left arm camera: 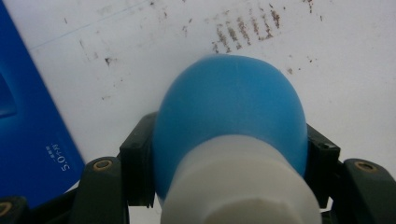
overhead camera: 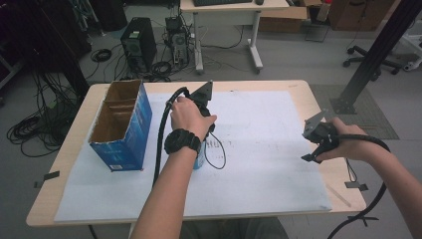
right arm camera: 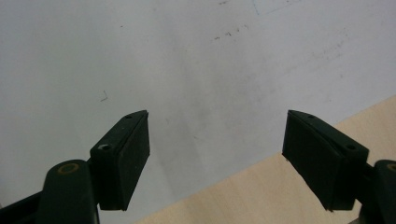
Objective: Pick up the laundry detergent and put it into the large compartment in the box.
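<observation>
Left gripper (left arm camera: 229,158) clamped on a blue-and-white bulb (left arm camera: 229,140), pads pressing both flanks of the blue rounded part, white collar nearest the camera. Held just right of the blue cardboard box (overhead camera: 122,127), above the white sheet (overhead camera: 268,164), blue end pointing down toward a patch of brown scuff marks (left arm camera: 243,30). In the high view, left gripper (overhead camera: 204,130) mostly covered by the left hand (overhead camera: 189,119), a sliver of the bulb (overhead camera: 199,162) peeking out below the wrist with the black watch (overhead camera: 182,141). Black cable (overhead camera: 161,134) arching from the gripper's top and down along the forearm, between hand and box.

Right gripper (right arm camera: 217,156) spread wide, nothing between the pads, hovering well to the right of the box over the sheet's right edge, where white gives way to the bare wooden table (right arm camera: 261,196). From above, right gripper (overhead camera: 311,149) gripped in the right hand (overhead camera: 346,144), tilted down toward that same edge.

Box itself open at the top, brown inside with a divider, standing on the sheet's left part, well apart from the right gripper.
</observation>
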{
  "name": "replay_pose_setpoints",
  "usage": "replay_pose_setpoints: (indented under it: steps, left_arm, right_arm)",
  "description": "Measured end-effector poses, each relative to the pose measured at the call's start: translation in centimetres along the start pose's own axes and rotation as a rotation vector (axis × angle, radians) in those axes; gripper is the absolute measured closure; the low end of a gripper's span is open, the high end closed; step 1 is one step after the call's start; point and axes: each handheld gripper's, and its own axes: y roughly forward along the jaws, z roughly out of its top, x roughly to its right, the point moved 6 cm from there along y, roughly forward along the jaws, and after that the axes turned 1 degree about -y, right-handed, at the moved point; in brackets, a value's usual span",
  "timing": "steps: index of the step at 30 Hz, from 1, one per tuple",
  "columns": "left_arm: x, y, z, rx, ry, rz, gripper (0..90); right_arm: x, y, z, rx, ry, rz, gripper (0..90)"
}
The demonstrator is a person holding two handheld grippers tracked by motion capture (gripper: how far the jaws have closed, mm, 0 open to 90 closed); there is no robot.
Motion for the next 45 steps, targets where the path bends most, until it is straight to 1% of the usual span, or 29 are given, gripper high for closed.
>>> replay_pose_setpoints:
  steps: [5,6,8,10,14,28,37,43,45]
  left_arm:
    - [-0.1,-0.3,0.0,0.000,-0.004,-0.018,37.4]
    - [-0.2,-0.6,0.0,0.004,-0.002,-0.031,37.4]
    - [-0.2,-1.1,0.0,0.002,0.002,-0.033,37.4]
    - [-0.2,-1.2,0.0,0.002,0.003,-0.033,37.4]
    - [-0.4,-2.4,0.0,-0.008,0.016,-0.020,37.5]
    - [-1.7,-5.8,-0.4,-0.029,0.029,-0.008,37.5]
    - [-2.3,-7.6,-0.4,-0.045,0.042,-0.014,37.5]
    - [-2.5,-8.7,-0.2,-0.045,0.043,-0.016,37.5]
    - [-2.6,-9.2,-0.2,-0.047,0.044,-0.021,37.5]
  right_arm:
    - [0.0,-0.1,0.0,-0.001,0.001,-0.001,23.4]
    - [0.0,-0.1,0.0,-0.002,0.002,-0.001,23.4]
    - [0.0,-0.2,0.0,-0.001,0.002,-0.001,23.4]
    - [0.1,-0.2,0.1,0.000,0.001,-0.003,23.3]
    - [0.0,-0.3,0.2,0.003,0.001,-0.003,23.3]
    - [0.1,-0.7,0.3,0.006,-0.001,-0.010,23.4]
    - [0.3,-1.0,0.4,0.004,0.002,-0.013,23.4]
    - [0.4,-1.1,0.4,0.003,0.000,-0.016,23.4]
    - [0.5,-1.2,0.4,0.003,0.001,-0.017,23.4]
